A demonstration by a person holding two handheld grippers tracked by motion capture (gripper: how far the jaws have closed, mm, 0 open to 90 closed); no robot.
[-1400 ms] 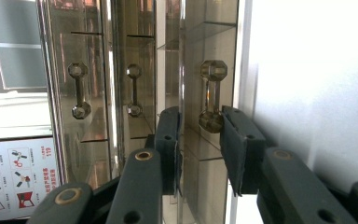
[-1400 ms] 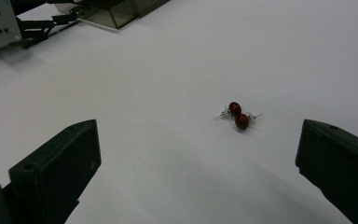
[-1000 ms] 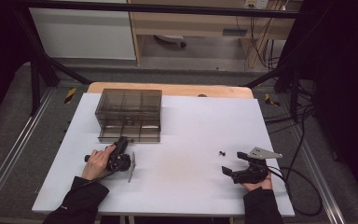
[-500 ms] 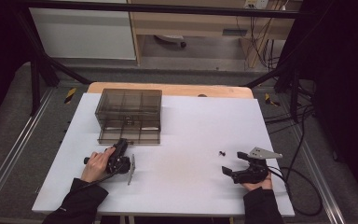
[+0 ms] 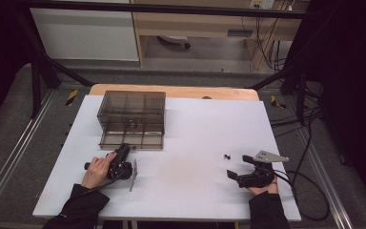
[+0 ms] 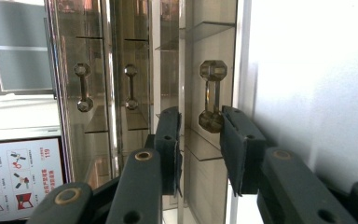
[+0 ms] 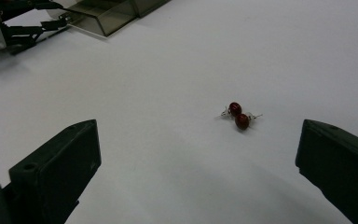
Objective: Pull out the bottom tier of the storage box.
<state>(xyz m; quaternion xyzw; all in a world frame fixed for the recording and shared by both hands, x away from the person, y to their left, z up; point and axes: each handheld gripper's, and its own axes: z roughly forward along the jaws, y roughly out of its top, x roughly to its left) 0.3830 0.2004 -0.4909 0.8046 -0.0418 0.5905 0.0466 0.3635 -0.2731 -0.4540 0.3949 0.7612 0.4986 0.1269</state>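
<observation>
A smoked clear drawer box (image 5: 131, 106) stands at the back left of the white table (image 5: 190, 133), its bottom drawer (image 5: 132, 138) pulled out toward me. My left gripper (image 5: 123, 149) lies on its side at that drawer's front. In the left gripper view its jaws (image 6: 200, 119) stand open either side of the drawer's clear dumbbell handle (image 6: 212, 95), with a gap on the left side. A pair of red bead earrings (image 7: 237, 116) lies on the table just ahead of my right gripper (image 7: 198, 126), which is wide open and holds nothing. From above, the earrings (image 5: 227, 156) sit beside the right gripper (image 5: 237, 165).
The box has more closed drawers with similar handles (image 6: 130, 86). A cable (image 5: 310, 191) trails off the right gripper over the table's right edge. A printed sheet (image 6: 21, 175) shows beyond the box. Black frame bars and rails flank the table.
</observation>
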